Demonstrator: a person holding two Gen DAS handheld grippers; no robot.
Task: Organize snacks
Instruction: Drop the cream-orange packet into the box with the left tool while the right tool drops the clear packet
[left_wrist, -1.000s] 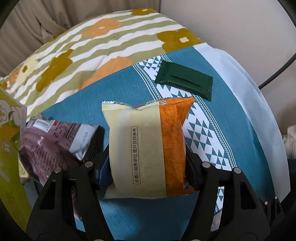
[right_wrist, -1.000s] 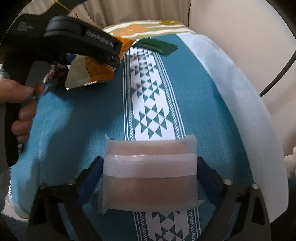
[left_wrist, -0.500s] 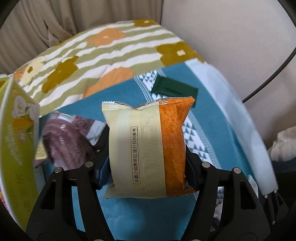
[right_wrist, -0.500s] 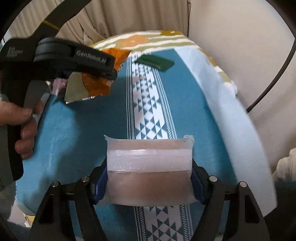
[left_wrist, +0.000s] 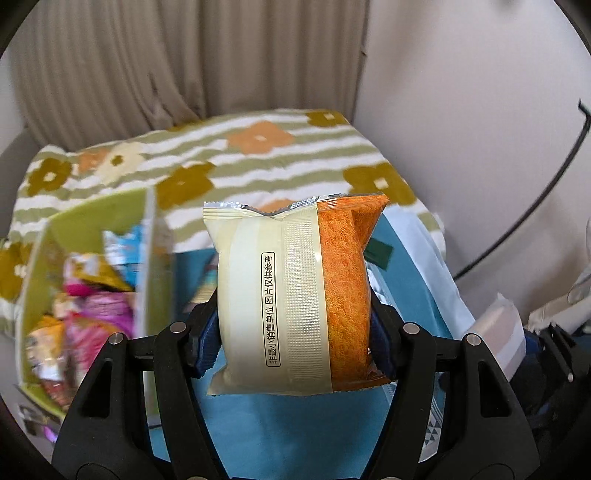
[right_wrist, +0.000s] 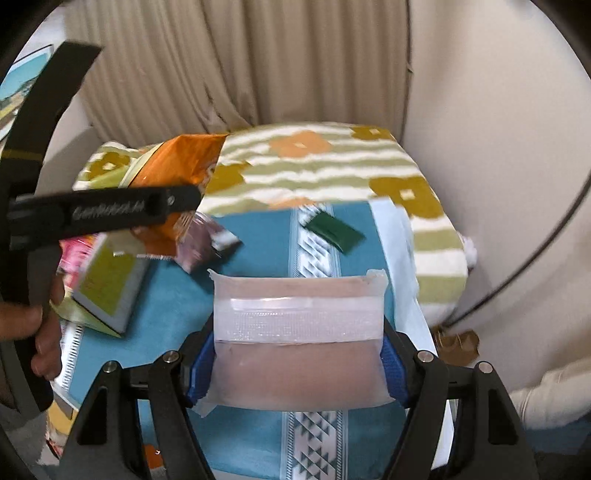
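My left gripper (left_wrist: 293, 343) is shut on a cream and orange snack packet (left_wrist: 295, 295), held upright in the air. In the right wrist view the same packet (right_wrist: 181, 166) shows under that gripper's black body (right_wrist: 110, 210), with a hand on its handle. Below and left of it stands a green box (left_wrist: 96, 218) holding several snack packets. My right gripper (right_wrist: 297, 369) is shut on a pale pink translucent packet (right_wrist: 299, 328), lifted above the blue patterned cloth (right_wrist: 258, 240). A dark green packet (right_wrist: 334, 234) and a purple packet (right_wrist: 195, 247) lie on the cloth.
A floral striped blanket (left_wrist: 258, 158) covers the surface behind the blue cloth. Curtains and a pale wall stand beyond it, and a black cable (right_wrist: 517, 277) hangs at the right. The green box (right_wrist: 107, 284) sits at the cloth's left edge.
Both grippers have risen with their packets. The right jaws closed onto the pale pink packet. The green box with snacks has come into the left wrist view.
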